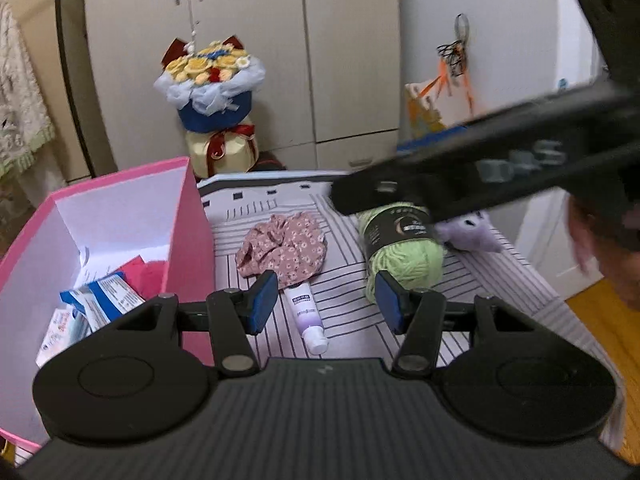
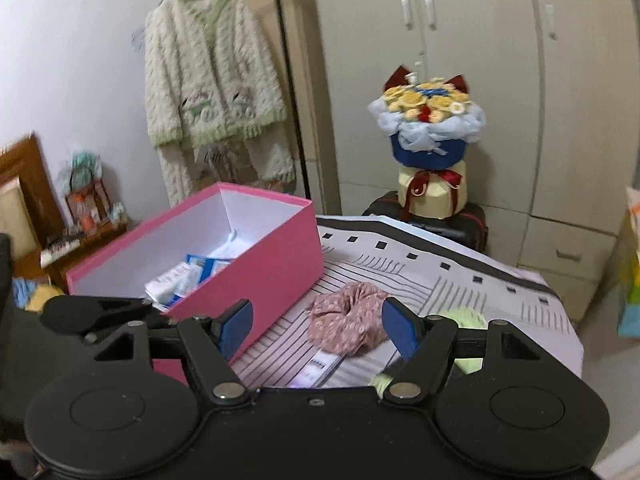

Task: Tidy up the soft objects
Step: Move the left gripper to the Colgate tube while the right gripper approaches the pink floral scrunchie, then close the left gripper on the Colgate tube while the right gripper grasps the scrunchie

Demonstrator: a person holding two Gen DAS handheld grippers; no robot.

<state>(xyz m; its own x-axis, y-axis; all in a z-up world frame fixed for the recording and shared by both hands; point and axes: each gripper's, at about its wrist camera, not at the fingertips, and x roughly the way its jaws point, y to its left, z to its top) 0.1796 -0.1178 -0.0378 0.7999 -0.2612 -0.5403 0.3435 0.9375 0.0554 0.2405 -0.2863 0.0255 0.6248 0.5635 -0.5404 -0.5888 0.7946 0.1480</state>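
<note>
Floral scrunchie [image 1: 283,249]: dusty pink fabric with small pale flowers, gathered in a loose ring, lying on the striped cloth [image 1: 480,280] near the middle of the surface, just right of the pink box [image 1: 188,232]. Also seen from the right wrist [image 2: 349,322], between that gripper's pads.

Yarn skein [image 1: 404,258]: pale green, dark paper band with a crescent mark, lying right of the scrunchie; only slivers of green show in the right wrist view [image 2: 464,318].

Lilac plush [image 1: 474,232]: soft, blurred, touching the skein's far right end; left wrist view only.

Tube [image 1: 306,316]: white to lilac, printed label, cap toward the near edge, its far end touching the scrunchie.

Pink box: open, white inside, holding blue-and-white packets [image 1: 104,300] and red paper.

Left gripper [image 1: 326,300]: jaws spread wide, empty, above the tube.

Right gripper [image 2: 316,330]: jaws spread wide, empty; its dark body crosses the upper right of the left wrist view.

Background: flower bouquet [image 2: 428,120] before cupboards [image 2: 480,60]; knitted cardigan [image 2: 208,72] hanging, right wrist view only
</note>
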